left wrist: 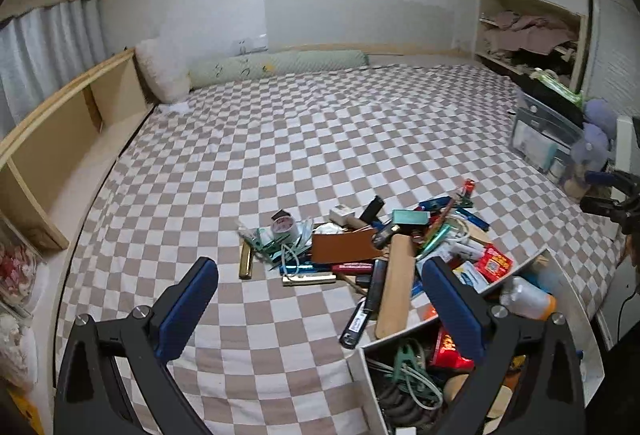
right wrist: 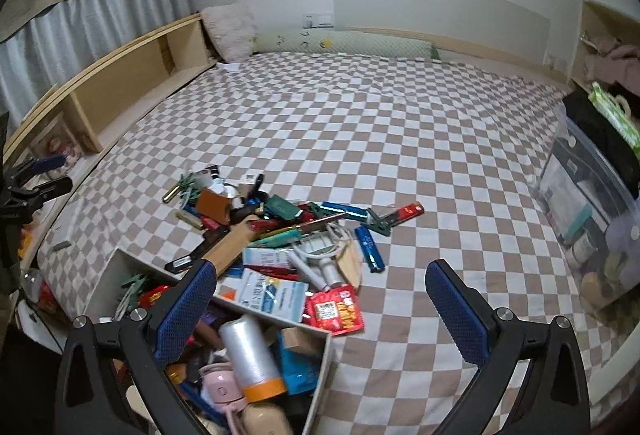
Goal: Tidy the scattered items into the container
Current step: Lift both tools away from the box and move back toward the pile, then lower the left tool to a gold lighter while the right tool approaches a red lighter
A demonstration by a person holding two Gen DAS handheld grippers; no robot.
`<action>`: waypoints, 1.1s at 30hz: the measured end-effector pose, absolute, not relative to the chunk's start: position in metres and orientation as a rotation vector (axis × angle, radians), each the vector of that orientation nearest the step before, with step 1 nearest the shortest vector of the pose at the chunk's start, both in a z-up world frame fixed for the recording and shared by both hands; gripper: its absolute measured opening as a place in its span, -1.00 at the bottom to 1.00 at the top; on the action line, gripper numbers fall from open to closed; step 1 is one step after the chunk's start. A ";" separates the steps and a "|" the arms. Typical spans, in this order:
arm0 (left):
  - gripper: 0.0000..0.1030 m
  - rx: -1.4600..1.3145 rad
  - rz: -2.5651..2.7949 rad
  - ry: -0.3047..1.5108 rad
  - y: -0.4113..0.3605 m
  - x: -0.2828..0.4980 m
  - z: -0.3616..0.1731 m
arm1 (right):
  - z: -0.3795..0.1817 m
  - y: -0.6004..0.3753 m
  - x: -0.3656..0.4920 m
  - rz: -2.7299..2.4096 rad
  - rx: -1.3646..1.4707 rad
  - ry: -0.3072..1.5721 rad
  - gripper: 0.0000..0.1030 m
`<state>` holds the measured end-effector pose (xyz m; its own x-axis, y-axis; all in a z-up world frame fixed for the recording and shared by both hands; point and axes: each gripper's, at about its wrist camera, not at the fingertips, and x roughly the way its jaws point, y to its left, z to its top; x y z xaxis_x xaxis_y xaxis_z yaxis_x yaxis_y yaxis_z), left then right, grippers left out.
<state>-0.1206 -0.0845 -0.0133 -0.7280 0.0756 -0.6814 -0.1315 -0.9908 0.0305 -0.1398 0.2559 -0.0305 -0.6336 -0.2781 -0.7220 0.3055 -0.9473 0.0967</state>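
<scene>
A heap of small items lies on the checkered bed sheet (left wrist: 280, 139): a wooden block (left wrist: 396, 283), a brown wallet (left wrist: 344, 247), a tape roll (left wrist: 284, 227), a gold bar (left wrist: 246, 263) and a black pen (left wrist: 358, 319). The white container (left wrist: 532, 263) stands at the near edge of the heap, full of clutter. My left gripper (left wrist: 320, 275) hangs open over the sheet, its right finger above the container. My right gripper (right wrist: 320, 267) is open too, with nothing in it. Below it lie a red snack packet (right wrist: 334, 309) and the container (right wrist: 320, 347), which holds an orange-capped bottle (right wrist: 248, 355).
A clear plastic storage box (right wrist: 588, 187) with a stuffed toy sits at the bed's right side. A wooden shelf (left wrist: 60, 139) runs along the left. A white pillow (left wrist: 164, 71) and a green bolster (left wrist: 276, 65) lie at the far end. Bare sheet stretches beyond the heap.
</scene>
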 end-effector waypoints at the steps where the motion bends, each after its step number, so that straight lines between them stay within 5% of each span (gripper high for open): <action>1: 0.99 -1.123 2.819 0.097 -0.089 -0.125 -0.017 | -0.034 0.260 -0.144 -2.582 1.142 0.034 1.00; 11: 0.99 -1.262 2.838 0.005 -0.130 -0.158 -0.049 | -0.069 0.304 -0.177 -2.657 1.208 -0.131 1.00; 17: 0.99 -1.303 2.846 -0.014 -0.153 -0.177 -0.077 | -0.093 0.318 -0.196 -2.707 1.212 -0.077 1.00; 33: 0.99 -1.559 2.807 0.207 -0.171 -0.246 -0.171 | -0.156 0.348 -0.289 -2.609 1.441 -0.096 1.00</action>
<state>-0.2464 -0.1711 -0.1715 -0.5282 -0.1286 -0.8393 0.0040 -0.9888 0.1489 -0.2890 0.3478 -0.1556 -0.5230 -0.1698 -0.8352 0.1077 -0.9853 0.1328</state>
